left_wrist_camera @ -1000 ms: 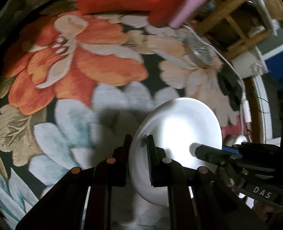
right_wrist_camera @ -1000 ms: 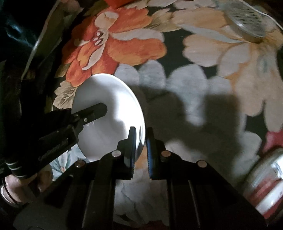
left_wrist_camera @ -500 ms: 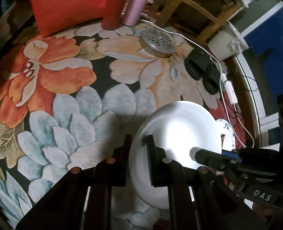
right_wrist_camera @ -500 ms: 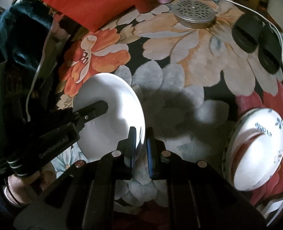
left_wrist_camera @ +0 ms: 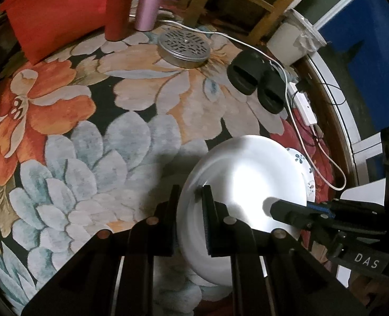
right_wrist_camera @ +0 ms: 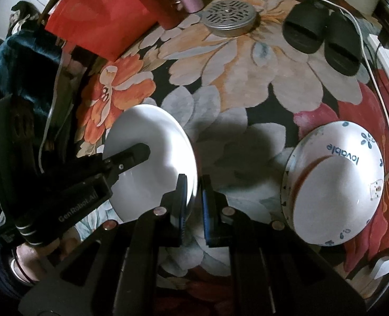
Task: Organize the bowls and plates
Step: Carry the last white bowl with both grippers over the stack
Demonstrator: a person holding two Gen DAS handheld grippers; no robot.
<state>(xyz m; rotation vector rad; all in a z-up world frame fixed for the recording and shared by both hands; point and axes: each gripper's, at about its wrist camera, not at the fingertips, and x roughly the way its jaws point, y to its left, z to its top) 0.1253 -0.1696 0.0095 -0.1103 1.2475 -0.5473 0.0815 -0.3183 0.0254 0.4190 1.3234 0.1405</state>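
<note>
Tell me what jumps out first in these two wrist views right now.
The plain white plate, gripped at opposite rims by the left claw and right claw, glares bright above the flowered rug. To its right lies a patterned plate marked "lovable"; black slippers sit beyond.

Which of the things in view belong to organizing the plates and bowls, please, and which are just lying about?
Job: white plate, held by left gripper and right gripper; patterned bowl.

Lying about: slippers, metal lid, red cup, pink cup, cable.
</note>
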